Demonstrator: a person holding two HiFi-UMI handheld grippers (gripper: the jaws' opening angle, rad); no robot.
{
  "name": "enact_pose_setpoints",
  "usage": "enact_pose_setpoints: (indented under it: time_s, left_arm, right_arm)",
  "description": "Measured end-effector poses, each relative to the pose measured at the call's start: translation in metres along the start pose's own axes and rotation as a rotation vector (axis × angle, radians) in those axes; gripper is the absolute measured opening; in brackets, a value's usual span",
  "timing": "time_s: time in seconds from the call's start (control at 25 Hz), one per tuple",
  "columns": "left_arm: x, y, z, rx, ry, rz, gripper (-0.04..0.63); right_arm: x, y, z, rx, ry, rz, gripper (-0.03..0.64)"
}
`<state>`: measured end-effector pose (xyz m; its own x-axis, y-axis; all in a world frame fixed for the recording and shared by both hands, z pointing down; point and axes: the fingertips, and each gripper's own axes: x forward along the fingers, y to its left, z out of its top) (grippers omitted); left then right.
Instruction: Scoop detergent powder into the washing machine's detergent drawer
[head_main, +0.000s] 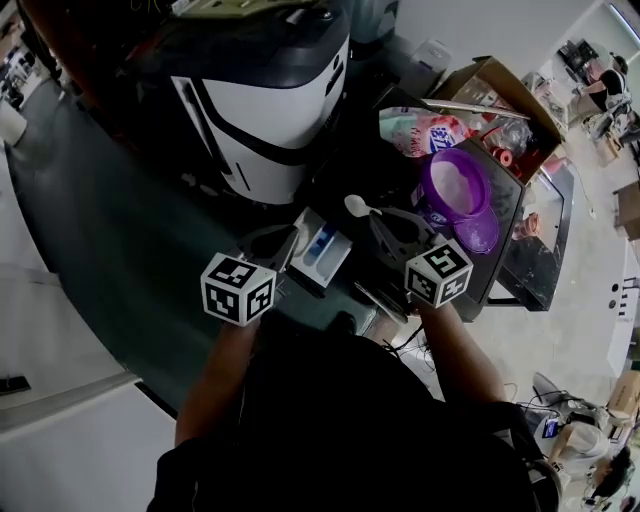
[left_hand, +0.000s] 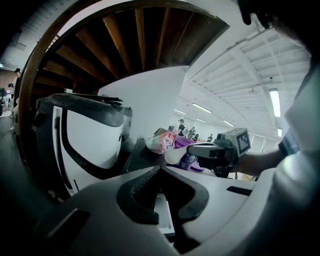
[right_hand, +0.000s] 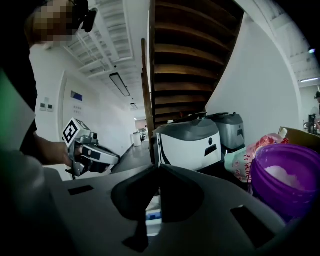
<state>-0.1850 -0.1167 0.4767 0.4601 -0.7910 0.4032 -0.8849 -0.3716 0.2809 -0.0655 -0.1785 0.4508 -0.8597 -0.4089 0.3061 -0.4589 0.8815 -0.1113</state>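
The white detergent drawer (head_main: 322, 250) stands pulled out below the white and dark washing machine (head_main: 260, 110), with a blue compartment showing. To its right is an open purple tub (head_main: 455, 188) of white powder. My right gripper (head_main: 380, 215) is shut on the handle of a white scoop (head_main: 354, 205), held above the drawer's right side; the scoop's bowl (left_hand: 173, 156) shows at that gripper's tip in the left gripper view. My left gripper (head_main: 292, 238) hovers by the drawer's left side, jaws shut with nothing seen between them. The drawer (right_hand: 153, 210) shows below the right jaws.
A pink and green detergent bag (head_main: 420, 130) lies behind the tub, next to an open cardboard box (head_main: 500, 95). The tub stands on a black stand (head_main: 520, 250). People are at the far right edge of the room.
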Motion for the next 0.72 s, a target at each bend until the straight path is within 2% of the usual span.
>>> enact_pose_setpoints:
  time_s: [0.44, 0.72]
  left_arm:
    - [0.048, -0.05, 0.021, 0.042, -0.002, -0.026, 0.008]
    - [0.08, -0.083, 0.034, 0.078, 0.0, -0.05, 0.008]
  right_arm:
    - [-0.064, -0.037, 0.024, -0.002, -0.108, -0.013, 0.018]
    - [-0.111, -0.072, 0.036, -0.001, -0.172, -0.059, 0.018]
